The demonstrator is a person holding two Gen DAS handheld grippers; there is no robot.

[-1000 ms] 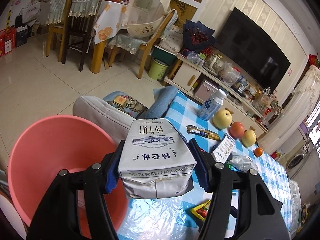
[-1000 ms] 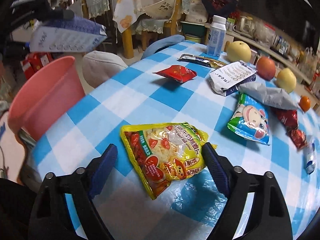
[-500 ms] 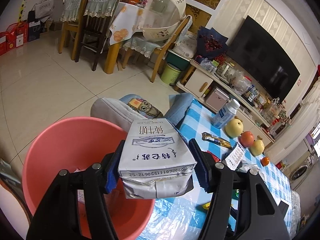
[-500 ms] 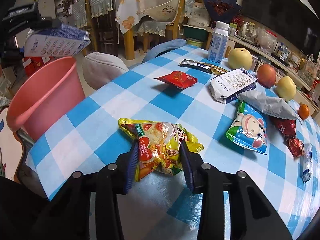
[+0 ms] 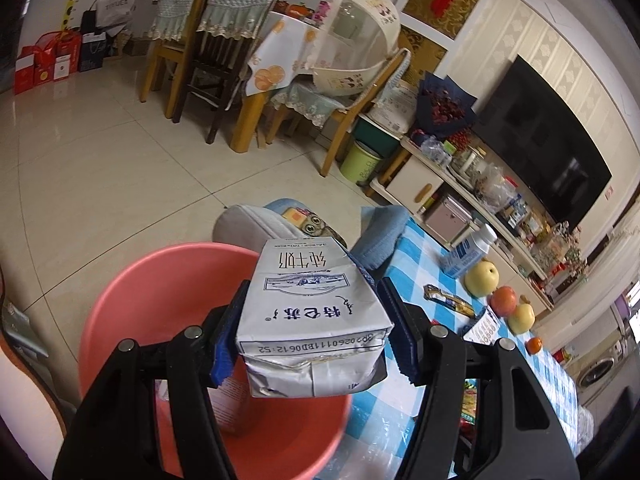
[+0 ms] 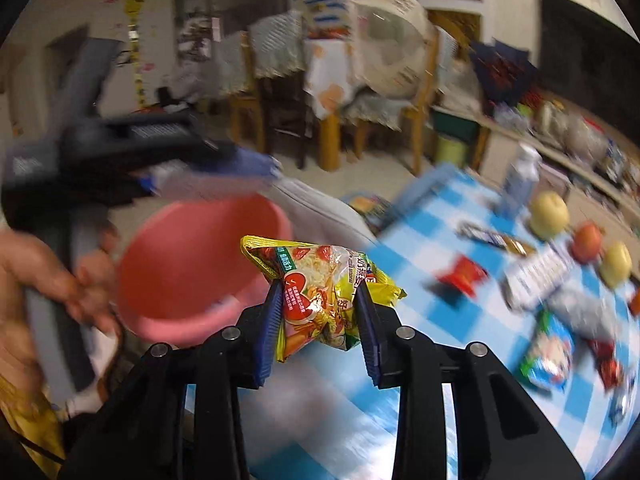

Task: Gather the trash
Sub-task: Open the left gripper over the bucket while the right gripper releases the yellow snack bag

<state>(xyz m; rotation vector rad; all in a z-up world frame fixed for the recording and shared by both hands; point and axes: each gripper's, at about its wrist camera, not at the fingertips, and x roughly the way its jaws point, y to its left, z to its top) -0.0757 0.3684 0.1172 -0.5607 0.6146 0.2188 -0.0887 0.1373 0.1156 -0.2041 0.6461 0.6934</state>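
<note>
In the left wrist view the left gripper (image 5: 314, 334) sits at lower centre, its blue pads clamped on the sides of a crumpled white and blue milk carton (image 5: 310, 312) with printed lettering. The carton hangs over the open mouth of a round pink plastic bin (image 5: 132, 304) that fills the lower left of the frame; some pale rubbish lies at the bin's bottom. To the right runs the bench (image 5: 424, 256), covered with a blue and white checked cloth.

In the right wrist view, which is blurred, the right gripper (image 6: 320, 320) at lower centre is clamped on a yellow and red plastic noodle packet (image 6: 320, 292), squeezed between its pads and lifted clear of the checked cloth. The pink bin appears left of the packet, and a hand (image 6: 60, 292) at the left edge grips the handle of the left gripper, which holds the carton above the bin.
</note>
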